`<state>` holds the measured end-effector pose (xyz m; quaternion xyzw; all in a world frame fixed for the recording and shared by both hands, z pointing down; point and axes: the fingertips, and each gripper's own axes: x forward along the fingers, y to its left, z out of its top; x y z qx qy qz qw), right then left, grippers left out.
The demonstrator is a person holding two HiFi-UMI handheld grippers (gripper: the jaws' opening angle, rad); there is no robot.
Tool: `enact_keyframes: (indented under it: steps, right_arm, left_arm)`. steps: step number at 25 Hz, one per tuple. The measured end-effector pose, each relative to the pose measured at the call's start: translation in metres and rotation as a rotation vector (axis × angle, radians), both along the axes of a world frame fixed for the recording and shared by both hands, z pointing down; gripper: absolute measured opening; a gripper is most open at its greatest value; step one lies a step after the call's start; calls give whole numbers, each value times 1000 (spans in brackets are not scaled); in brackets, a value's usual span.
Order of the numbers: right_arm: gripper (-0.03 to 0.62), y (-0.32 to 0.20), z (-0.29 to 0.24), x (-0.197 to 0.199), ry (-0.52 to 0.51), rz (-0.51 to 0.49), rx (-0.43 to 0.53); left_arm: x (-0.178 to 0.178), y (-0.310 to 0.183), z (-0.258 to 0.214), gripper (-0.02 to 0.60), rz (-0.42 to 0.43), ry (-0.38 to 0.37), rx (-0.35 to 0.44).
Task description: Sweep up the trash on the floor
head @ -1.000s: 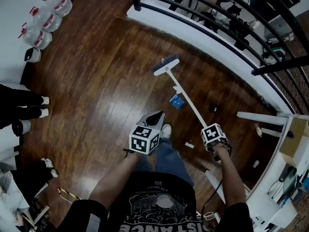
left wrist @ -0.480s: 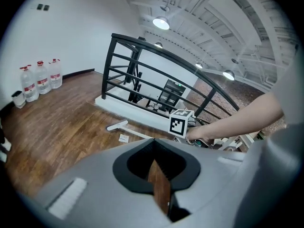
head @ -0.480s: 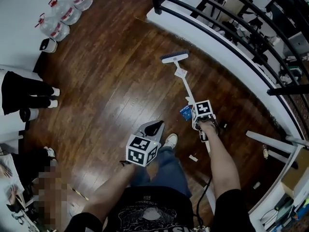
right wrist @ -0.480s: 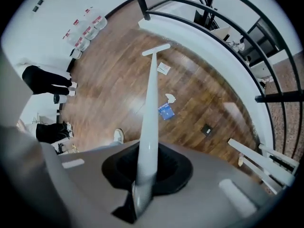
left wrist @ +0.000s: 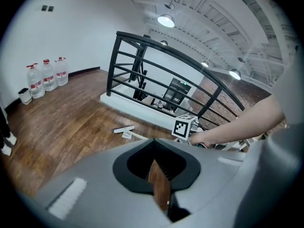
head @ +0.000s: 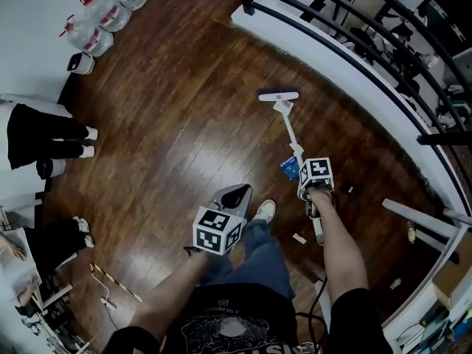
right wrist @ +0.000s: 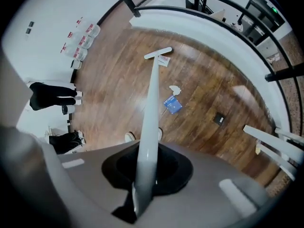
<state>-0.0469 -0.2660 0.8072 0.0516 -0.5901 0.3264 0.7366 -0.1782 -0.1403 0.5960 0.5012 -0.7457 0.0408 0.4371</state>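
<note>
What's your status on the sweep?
Right gripper shut on broom handle; left gripper shut, empty. Blue packet beside handle, unswept. Own shoe nearby.

A big open indoor workspace is shown, seemingly an upper level of an office or studio. A dark wooden floor (head: 169,116) is bounded by a black railing (left wrist: 113,63). Large water bottles (head: 94,40) are lined up against a plain white wall (left wrist: 61,23). Round lamps (left wrist: 166,20) are hung under a bare industrial ceiling, and cluttered desks (head: 369,17) are seen beyond the railing.
</note>
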Motion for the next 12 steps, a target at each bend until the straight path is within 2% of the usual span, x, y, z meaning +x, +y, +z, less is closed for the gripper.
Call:
enact_keyframes:
  steps: [5,12]
  right_arm:
    - [29,19,-2,30,8,36,-5]
    - [29,70,-14,80,25,140,-23]
  left_arm:
    - [13,3,-1,5,36,10,21]
    - [34,28,0,5,99,35,41]
